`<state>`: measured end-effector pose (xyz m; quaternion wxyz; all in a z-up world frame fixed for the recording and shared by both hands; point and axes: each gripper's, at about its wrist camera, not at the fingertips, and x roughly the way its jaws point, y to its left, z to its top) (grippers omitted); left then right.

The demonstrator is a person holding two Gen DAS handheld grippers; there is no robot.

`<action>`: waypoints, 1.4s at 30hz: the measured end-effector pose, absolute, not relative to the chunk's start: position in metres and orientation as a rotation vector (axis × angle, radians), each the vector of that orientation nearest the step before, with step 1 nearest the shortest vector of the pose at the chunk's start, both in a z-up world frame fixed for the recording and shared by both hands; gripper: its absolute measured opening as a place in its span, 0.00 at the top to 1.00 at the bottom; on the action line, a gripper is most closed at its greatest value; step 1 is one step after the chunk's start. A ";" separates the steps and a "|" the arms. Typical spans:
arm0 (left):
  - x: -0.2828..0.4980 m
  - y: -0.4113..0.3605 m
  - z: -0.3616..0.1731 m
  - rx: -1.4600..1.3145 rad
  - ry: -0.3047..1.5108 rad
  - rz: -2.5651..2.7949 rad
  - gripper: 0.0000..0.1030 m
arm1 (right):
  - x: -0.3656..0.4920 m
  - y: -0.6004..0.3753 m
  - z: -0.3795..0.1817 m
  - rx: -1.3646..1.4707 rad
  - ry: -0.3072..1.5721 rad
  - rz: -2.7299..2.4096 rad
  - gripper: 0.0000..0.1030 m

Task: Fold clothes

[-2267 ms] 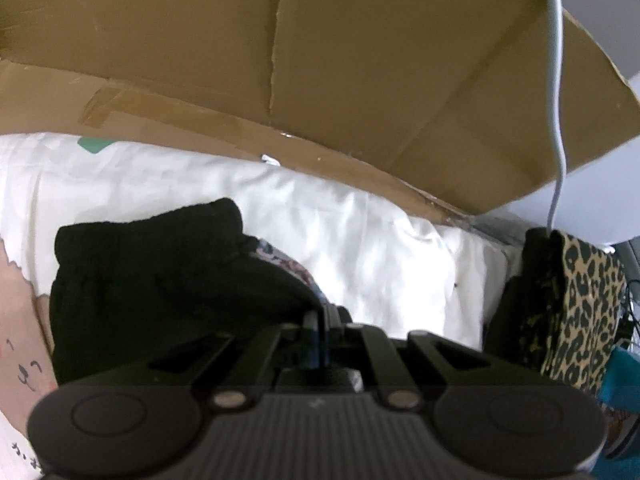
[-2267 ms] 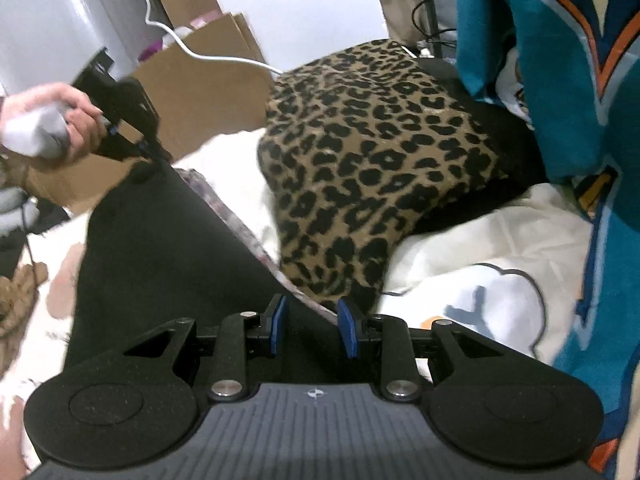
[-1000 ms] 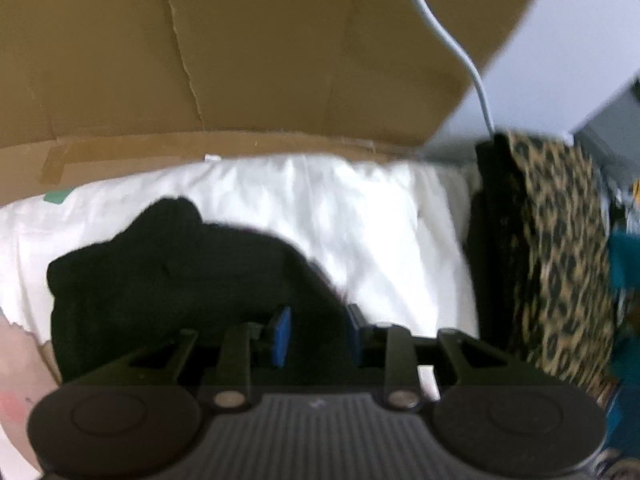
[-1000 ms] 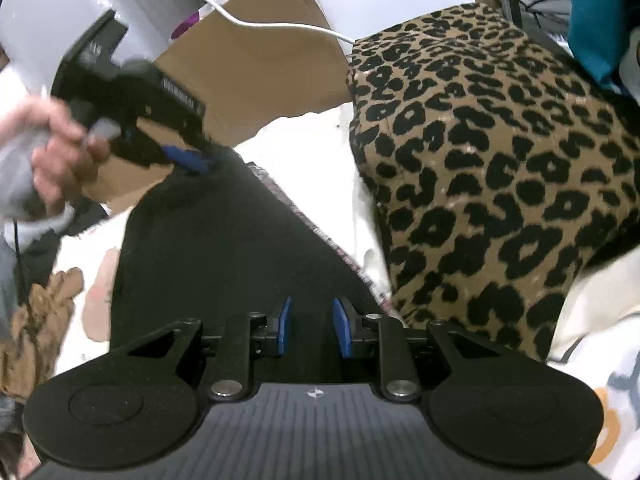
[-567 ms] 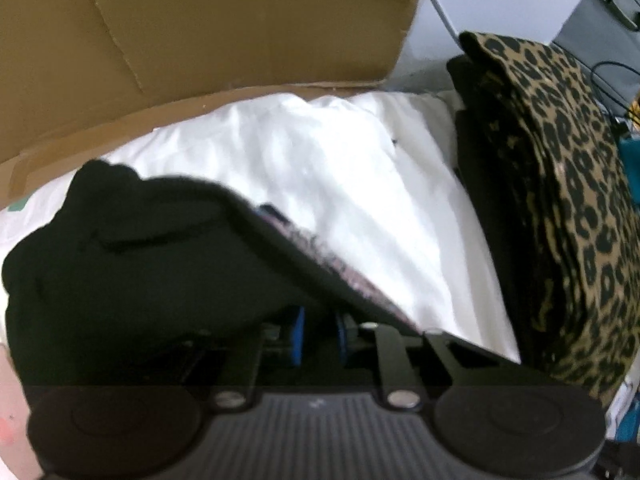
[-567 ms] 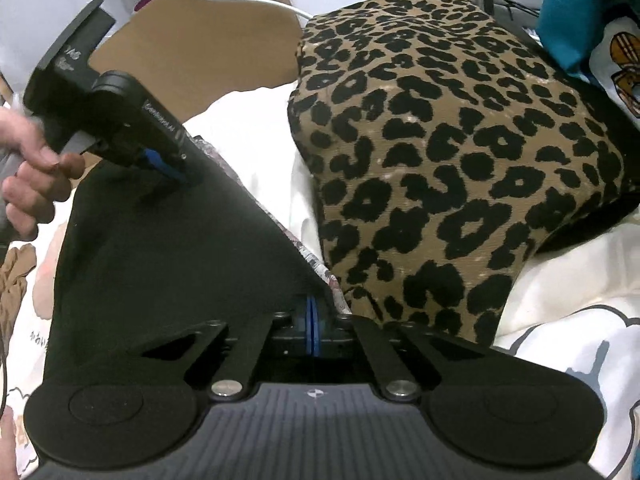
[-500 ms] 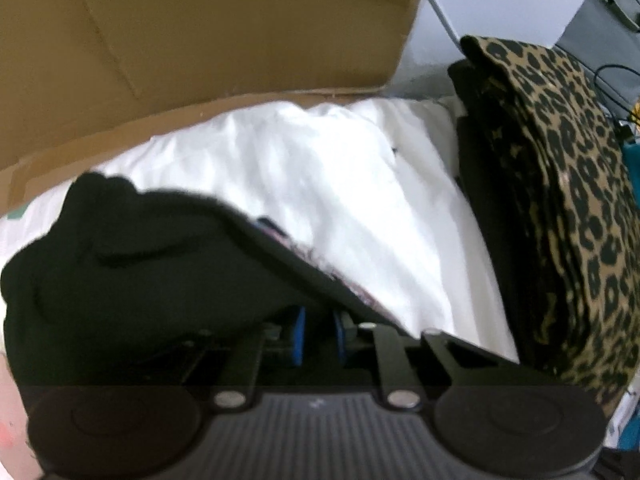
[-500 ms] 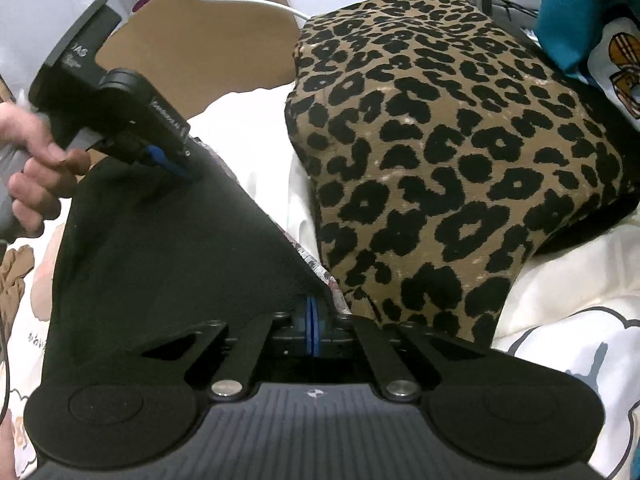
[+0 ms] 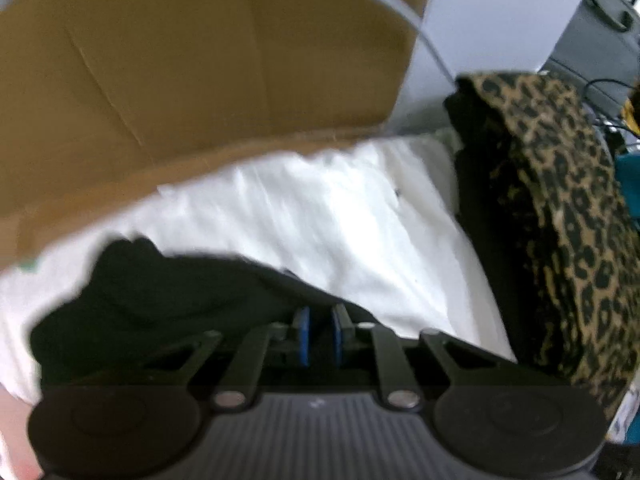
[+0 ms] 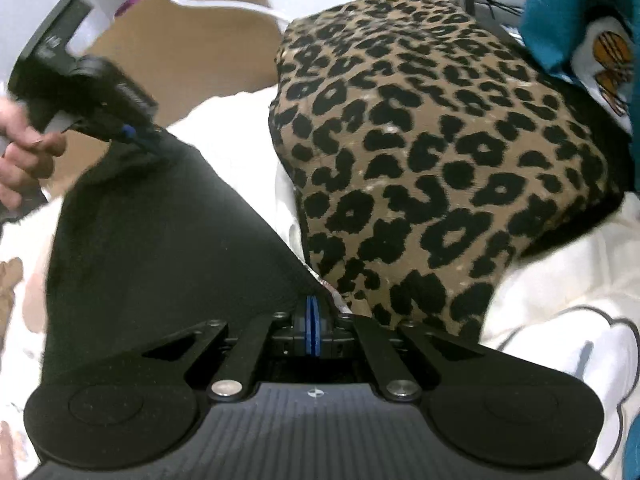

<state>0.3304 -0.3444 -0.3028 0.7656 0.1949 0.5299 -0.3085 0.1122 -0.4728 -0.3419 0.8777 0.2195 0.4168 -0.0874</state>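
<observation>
Right gripper (image 10: 313,320): blue pads pressed together, clamped on the near corner of the black garment (image 10: 160,248). The cloth runs taut from that corner up and away to the left gripper (image 10: 138,136), seen at the garment's far corner in the right wrist view.

Left gripper (image 9: 320,334): in its own camera the blue pads stand a narrow gap apart. Black fabric lies right at the pad tips and bunches off to the left of them. Cannot tell whether cloth actually sits between the pads; the frame is motion-blurred. From the right wrist view the tips sit at the garment's far edge, and the fabric looks pulled up toward them, but the grip itself is not resolved there either. A hand (image 10: 24,160) wraps the left gripper's handle on the side away from the garment.

Garment position, all relative to the leopard-print pile (image 10: 432,168): the black garment is just beside it, on its left in the right wrist view, stretched flat between the two grippers over the white bedding (image 9: 340,216). A strip of white bedding shows between the garment's edge and the pile. A thin patterned edge peeks out under the garment's hem next to the pile.

Behind the pile: a brown cardboard box (image 9: 180,80) and a white cable (image 10: 224,2). Teal printed fabric (image 10: 580,20) lies against the pile's far right side.
</observation>
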 end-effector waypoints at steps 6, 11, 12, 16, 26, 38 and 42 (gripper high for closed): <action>0.363 -0.317 -0.276 0.467 1.110 -0.606 0.83 | 0.084 -0.475 -0.330 0.479 0.819 -0.195 0.92; 0.371 -0.313 -0.280 0.493 1.095 -0.597 0.83 | 0.059 -0.478 -0.327 0.468 0.806 -0.213 0.92; 0.372 -0.314 -0.285 0.505 1.094 -0.591 0.83 | 0.055 -0.479 -0.328 0.467 0.808 -0.219 0.92; 0.380 -0.315 -0.308 0.491 1.114 -0.558 0.83 | 0.033 -0.487 -0.332 0.485 0.821 -0.261 0.92; 0.388 -0.319 -0.344 0.469 1.072 -0.541 0.82 | -0.010 -0.506 -0.358 0.554 0.878 -0.370 0.93; 0.381 -0.305 -0.280 0.616 1.043 -0.544 0.60 | -0.021 -0.501 -0.348 0.580 0.871 -0.421 0.93; 0.367 -0.280 -0.254 0.627 1.017 -0.569 0.60 | -0.022 -0.488 -0.338 0.534 0.861 -0.412 0.94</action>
